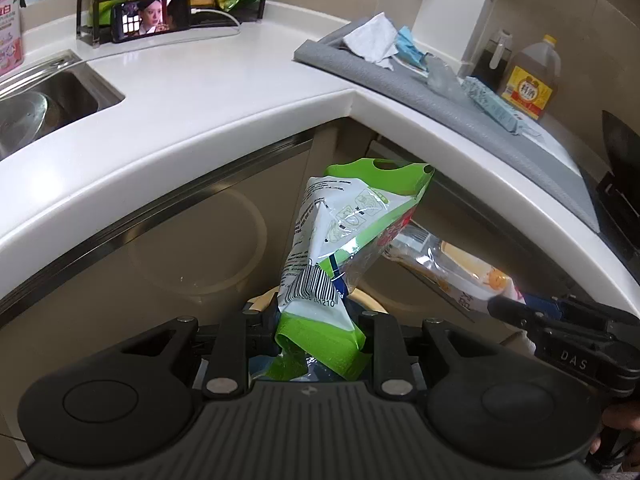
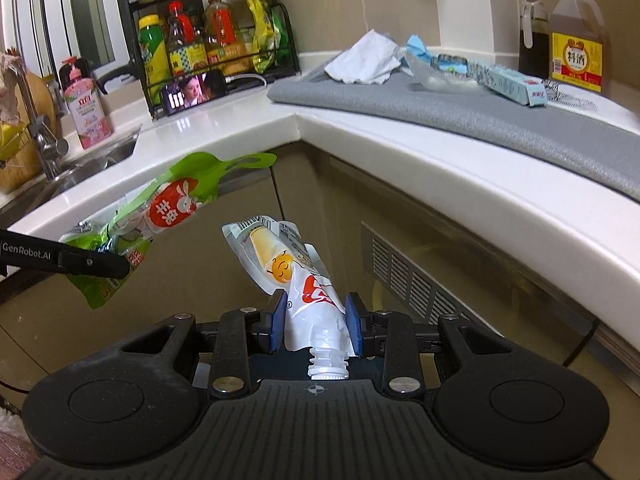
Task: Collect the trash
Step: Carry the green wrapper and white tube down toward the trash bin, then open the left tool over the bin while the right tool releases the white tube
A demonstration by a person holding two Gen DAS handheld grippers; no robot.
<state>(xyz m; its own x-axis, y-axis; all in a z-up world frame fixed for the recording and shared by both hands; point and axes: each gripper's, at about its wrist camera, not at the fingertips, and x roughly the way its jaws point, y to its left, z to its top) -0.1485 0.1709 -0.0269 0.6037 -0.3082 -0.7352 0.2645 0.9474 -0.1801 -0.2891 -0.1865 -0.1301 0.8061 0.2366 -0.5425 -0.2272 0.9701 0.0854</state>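
Hovering pose: both grippers hang in front of the beige cabinet doors (image 2: 312, 208), below the edge of the white L-shaped countertop (image 1: 224, 80), side by side and pointing toward the inner corner.
Left gripper (image 1: 316, 332): narrowed onto the lower end of a crumpled green-and-white plastic snack bag (image 1: 340, 232), which stands upright between the fingers; its green handle end reaches up to the counter edge.
Right gripper (image 2: 316, 324): blue pads (image 2: 278, 322) drawn in against a crumpled white spouted squeeze pouch with a yellow cartoon face (image 2: 288, 268); the white screw spout points back toward the camera.
Between the tools: the two wrappers sit near each other, apart.
Trash on the counter: a crumpled white tissue (image 2: 362, 60), a blue face mask (image 2: 418, 50) and a pale blue patterned carton (image 2: 516, 84) lie on the grey mat (image 2: 460, 116).
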